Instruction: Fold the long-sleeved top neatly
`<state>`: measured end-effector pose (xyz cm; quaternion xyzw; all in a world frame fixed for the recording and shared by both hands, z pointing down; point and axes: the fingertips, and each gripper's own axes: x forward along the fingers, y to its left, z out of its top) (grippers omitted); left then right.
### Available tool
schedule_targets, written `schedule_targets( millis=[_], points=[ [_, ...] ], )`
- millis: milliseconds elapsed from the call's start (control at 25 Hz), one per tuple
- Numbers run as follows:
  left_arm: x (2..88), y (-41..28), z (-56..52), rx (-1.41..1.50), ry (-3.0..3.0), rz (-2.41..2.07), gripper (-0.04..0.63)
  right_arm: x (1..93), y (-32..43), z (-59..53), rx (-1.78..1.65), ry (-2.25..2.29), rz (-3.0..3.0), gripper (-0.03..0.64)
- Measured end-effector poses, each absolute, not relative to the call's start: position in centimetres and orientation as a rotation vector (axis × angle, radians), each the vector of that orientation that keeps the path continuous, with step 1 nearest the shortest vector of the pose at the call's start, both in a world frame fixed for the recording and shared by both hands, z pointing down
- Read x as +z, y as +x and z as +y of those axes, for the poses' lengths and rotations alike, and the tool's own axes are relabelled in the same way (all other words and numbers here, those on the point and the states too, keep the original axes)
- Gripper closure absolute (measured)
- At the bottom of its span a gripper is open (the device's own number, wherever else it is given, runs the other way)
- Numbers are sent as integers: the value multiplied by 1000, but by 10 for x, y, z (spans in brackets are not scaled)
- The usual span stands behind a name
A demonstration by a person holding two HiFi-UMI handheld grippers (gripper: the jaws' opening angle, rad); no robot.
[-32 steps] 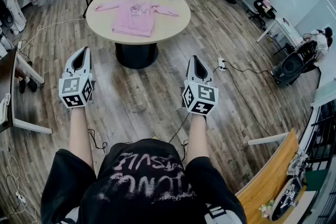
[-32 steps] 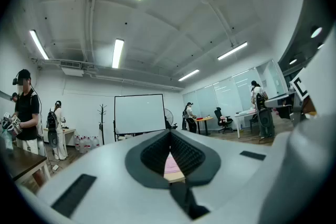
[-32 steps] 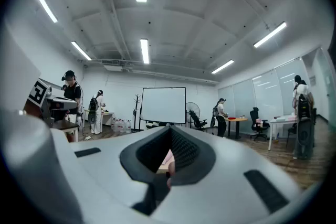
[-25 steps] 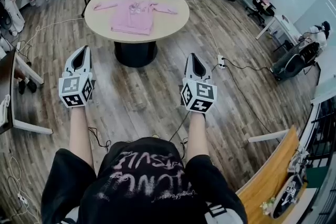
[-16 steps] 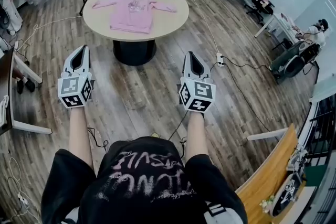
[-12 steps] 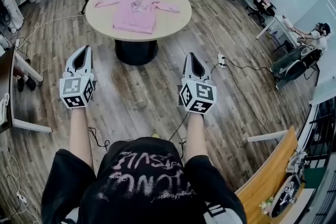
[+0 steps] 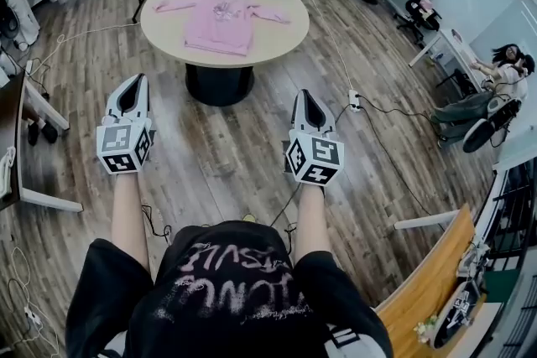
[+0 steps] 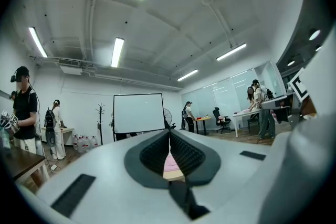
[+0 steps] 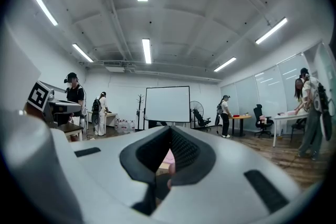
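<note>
A pink long-sleeved top lies spread flat, sleeves out, on a round beige table far ahead of me in the head view. Both grippers are held level over the wooden floor, well short of the table. My left gripper is shut and holds nothing. My right gripper is shut and empty too. Through the slit of the shut jaws a sliver of the pink top shows in the left gripper view, and the top shows the same way in the right gripper view.
A power strip and cables lie on the floor to the right. A desk edge stands at the left, a curved wooden counter at lower right. People, office chairs and a whiteboard fill the room's far side.
The right gripper has drifted slightly; the table and top sit a little higher and nearer in view. A person at the right edge has shifted. Both grippers stay shut.
</note>
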<state>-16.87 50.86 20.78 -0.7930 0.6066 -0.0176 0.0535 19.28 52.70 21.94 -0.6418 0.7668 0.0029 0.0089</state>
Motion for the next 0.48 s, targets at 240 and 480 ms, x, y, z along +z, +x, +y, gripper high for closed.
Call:
schedule_targets(
  millis=[240, 480],
  points=[
    [212, -167, 511, -55, -2433, 1830, 583, 220, 191, 533, 14, -2019, 2389, 612],
    [214, -166, 513, -53, -2439, 1822, 470, 222, 192, 538, 18, -2025, 2385, 612]
  ],
)
